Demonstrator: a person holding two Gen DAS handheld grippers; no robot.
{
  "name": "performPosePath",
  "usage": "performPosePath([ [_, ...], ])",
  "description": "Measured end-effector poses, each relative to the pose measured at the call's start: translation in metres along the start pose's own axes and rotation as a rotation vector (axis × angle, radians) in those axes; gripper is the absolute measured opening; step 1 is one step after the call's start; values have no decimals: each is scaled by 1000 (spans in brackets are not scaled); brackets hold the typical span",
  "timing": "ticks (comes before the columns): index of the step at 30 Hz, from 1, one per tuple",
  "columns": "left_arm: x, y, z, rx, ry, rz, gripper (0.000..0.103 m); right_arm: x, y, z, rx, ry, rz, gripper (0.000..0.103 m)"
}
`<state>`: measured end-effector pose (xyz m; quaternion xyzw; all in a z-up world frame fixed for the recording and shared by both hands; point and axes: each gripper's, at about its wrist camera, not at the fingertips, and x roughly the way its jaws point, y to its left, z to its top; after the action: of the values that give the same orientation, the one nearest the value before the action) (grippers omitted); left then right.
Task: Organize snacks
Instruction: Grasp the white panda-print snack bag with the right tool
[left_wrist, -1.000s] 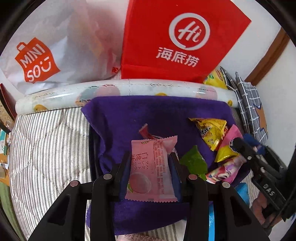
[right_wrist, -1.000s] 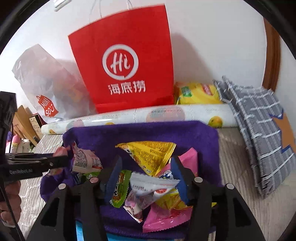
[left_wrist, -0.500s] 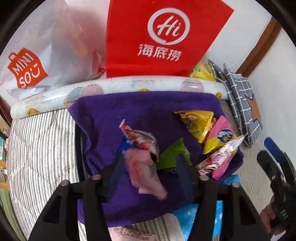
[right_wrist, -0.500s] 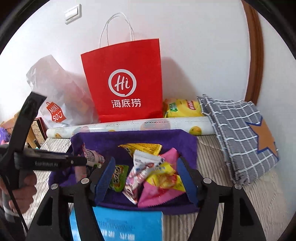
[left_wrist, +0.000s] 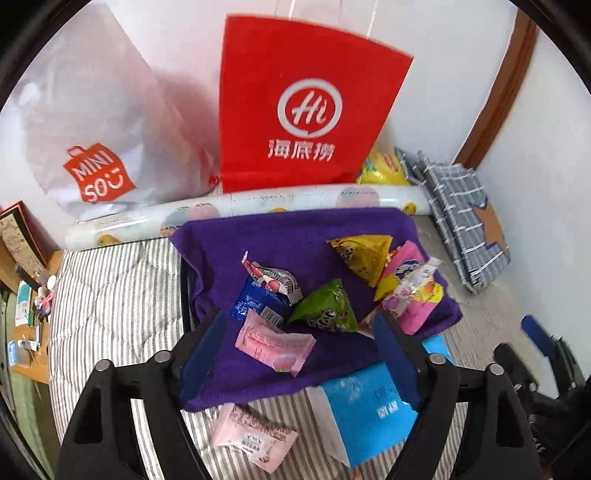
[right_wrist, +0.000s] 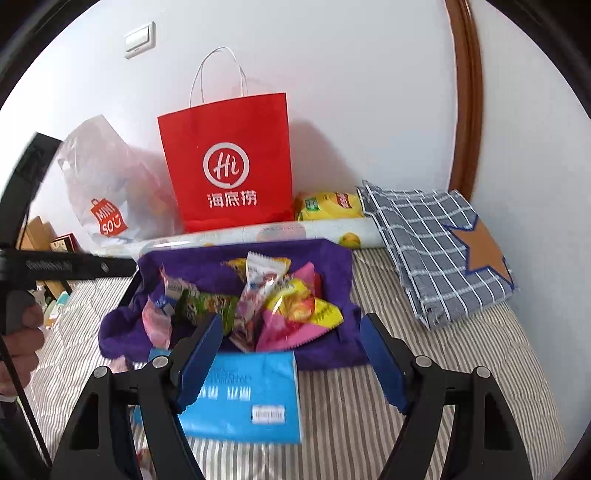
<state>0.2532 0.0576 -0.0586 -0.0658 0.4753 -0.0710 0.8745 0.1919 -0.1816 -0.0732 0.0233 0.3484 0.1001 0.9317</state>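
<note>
Bed (left_wrist: 110, 295): striped cover, bags against the wall behind.
Cloth (left_wrist: 295, 236): purple, spread as the collecting spot for snacks (left_wrist: 325, 306).
Left gripper (left_wrist: 301, 341): jaws just opening, released; pink packet (left_wrist: 275, 341) lies dropped on the cloth.
Right gripper (right_wrist: 291, 354): jaws just opening, empty, above blue pack (right_wrist: 243, 398).

Ahead of my left gripper (left_wrist: 301, 345) the purple cloth (left_wrist: 295, 236) is crowded: a pink packet (left_wrist: 275, 341) lies just past my fingertips, with a green packet (left_wrist: 327, 304) and blue packet (left_wrist: 255, 301) behind it. The cloth's far left part is bare. The red paper bag (left_wrist: 295, 110), white plastic bag (left_wrist: 96, 140) and patterned roll (left_wrist: 258, 201) wall off the back. To the left, striped bedding (left_wrist: 110, 295) lies open. Before my right gripper (right_wrist: 291, 354), a blue pack (right_wrist: 251, 398) covers the near bedding; folded checked cloth (right_wrist: 436, 236) blocks the right.
</note>
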Motion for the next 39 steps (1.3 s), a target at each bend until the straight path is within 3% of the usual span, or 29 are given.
performPosePath([
  [8,-26,15,-31,-20,-43,-19,82,-12,26,-36,-21,83,119,75],
  [15,-40,44,-65,-70,-39,78,82,-13,58,-67,-37,164,239,76],
  [21,-47,71,-88,-143,2,77,82,-6,89,-92,-71,239,340,78],
  [23,-50,79,-95,-160,1,81,82,-5,101,-101,-95,246,355,83],
  [35,-43,79,-115,-120,33,82,82,26,130,-133,-165,314,368,83],
  [37,-40,75,-117,-115,35,83,82,29,132,-136,-185,316,357,71],
  [38,-38,72,-118,-108,38,83,82,29,132,-137,-189,317,359,60],
  [39,-36,70,-118,-102,40,82,82,27,131,-137,-187,318,367,57],
])
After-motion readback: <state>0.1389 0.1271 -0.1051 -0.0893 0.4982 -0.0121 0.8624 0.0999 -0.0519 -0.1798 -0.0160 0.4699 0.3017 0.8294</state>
